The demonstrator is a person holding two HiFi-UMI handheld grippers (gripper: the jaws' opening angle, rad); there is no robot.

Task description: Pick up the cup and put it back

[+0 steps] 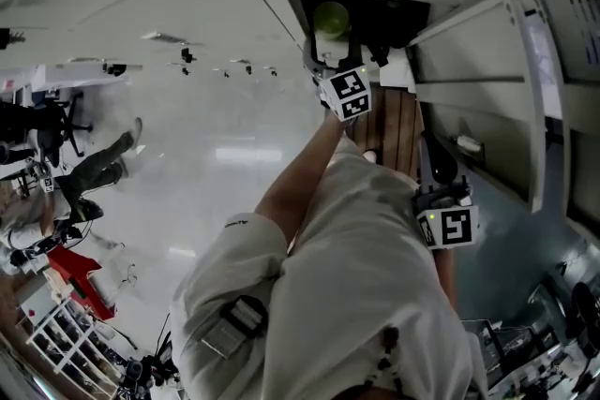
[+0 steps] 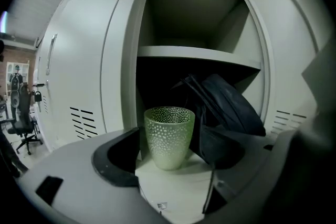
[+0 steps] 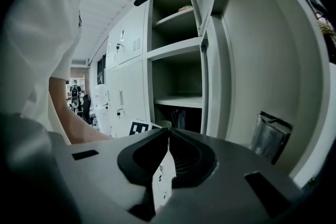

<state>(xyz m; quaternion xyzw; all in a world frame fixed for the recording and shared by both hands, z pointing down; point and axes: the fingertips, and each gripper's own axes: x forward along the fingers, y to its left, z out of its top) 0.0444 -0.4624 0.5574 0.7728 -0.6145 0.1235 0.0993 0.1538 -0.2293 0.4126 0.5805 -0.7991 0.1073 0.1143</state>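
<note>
Shared workroom, office or lab type. Wall of grey metal lockers (image 2: 79,60), doors with louvre vents (image 2: 84,115) and pull handles (image 2: 51,52); one compartment stands open, with a steel shelf (image 2: 199,55) inside. Pale glossy floor (image 1: 216,155) running far back. Wheeled office chair (image 2: 23,123) by a brick wall (image 2: 21,52) carrying a poster (image 2: 16,75). Another person (image 1: 94,169) at a distance, among equipment too small to identify.

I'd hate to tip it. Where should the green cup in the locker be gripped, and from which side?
Grip the cup across its upper wall, coming level from the open front: it stands upright, widest near the rim, and a dark bag crowds its right rear.
</note>
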